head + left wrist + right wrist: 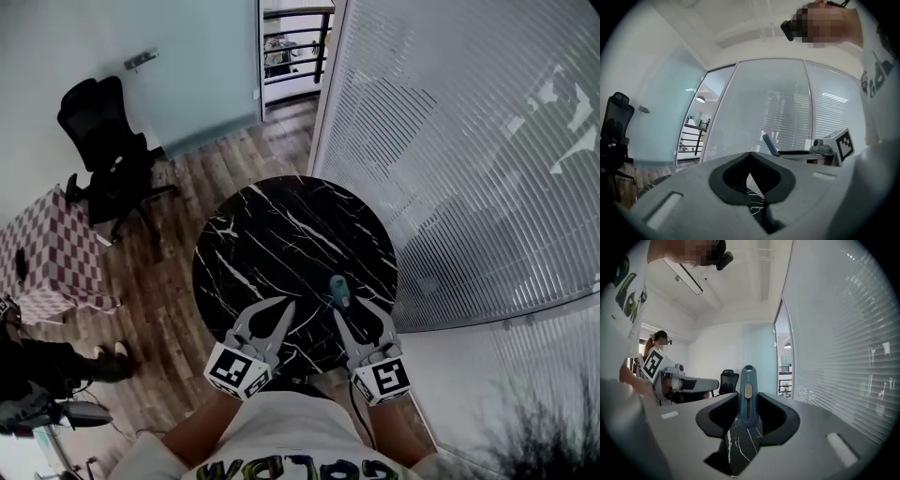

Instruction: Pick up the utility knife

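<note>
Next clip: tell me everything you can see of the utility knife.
The utility knife is slim, dark teal, plastic-looking, with a pale slider along its middle and a hole in its rounded far end. No blade shows. The right tool clamps it between its jaws, lengthwise, far end sticking past the tips. Only the jaws touch it; it appears held above the black marble table.

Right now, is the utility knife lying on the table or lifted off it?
Lifted off. The right gripper clamps the utility knife in its jaws. The knife's end stands against the far wall, with the marble table below.
</note>
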`<state>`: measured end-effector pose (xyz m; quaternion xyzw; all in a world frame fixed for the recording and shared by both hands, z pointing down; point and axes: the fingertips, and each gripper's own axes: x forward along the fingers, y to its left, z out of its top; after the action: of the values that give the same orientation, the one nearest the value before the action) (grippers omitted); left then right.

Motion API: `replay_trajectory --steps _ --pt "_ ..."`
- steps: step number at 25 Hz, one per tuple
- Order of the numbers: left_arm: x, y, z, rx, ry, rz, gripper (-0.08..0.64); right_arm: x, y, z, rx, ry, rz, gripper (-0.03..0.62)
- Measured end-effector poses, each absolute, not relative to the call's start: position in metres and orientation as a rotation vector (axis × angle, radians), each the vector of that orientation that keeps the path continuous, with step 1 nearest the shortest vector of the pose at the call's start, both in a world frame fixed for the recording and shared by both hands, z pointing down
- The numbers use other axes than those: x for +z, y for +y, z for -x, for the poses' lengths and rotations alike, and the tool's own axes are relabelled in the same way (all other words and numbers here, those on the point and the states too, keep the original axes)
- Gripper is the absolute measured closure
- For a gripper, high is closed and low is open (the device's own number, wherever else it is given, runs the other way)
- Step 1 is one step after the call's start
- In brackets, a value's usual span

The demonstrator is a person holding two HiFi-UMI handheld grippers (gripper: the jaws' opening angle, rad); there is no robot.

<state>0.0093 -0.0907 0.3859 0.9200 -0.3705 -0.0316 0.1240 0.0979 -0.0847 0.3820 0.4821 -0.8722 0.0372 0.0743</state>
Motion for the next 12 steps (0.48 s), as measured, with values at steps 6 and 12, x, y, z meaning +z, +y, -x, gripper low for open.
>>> replay_trajectory --steps 6,12 --pt "0.339 -0.085 -0.007 -0.160 -1.073 -2.718 0.555 0.330 -0.069 -0.091 0.024 -2.686 -1.458 0.459" --pt "0.306 -0.073 -0.009 -0.198 -1.063 -2.748 0.555 0.294 -0.056 -0.086 -0.059 -2.734 -1.448 0.459"
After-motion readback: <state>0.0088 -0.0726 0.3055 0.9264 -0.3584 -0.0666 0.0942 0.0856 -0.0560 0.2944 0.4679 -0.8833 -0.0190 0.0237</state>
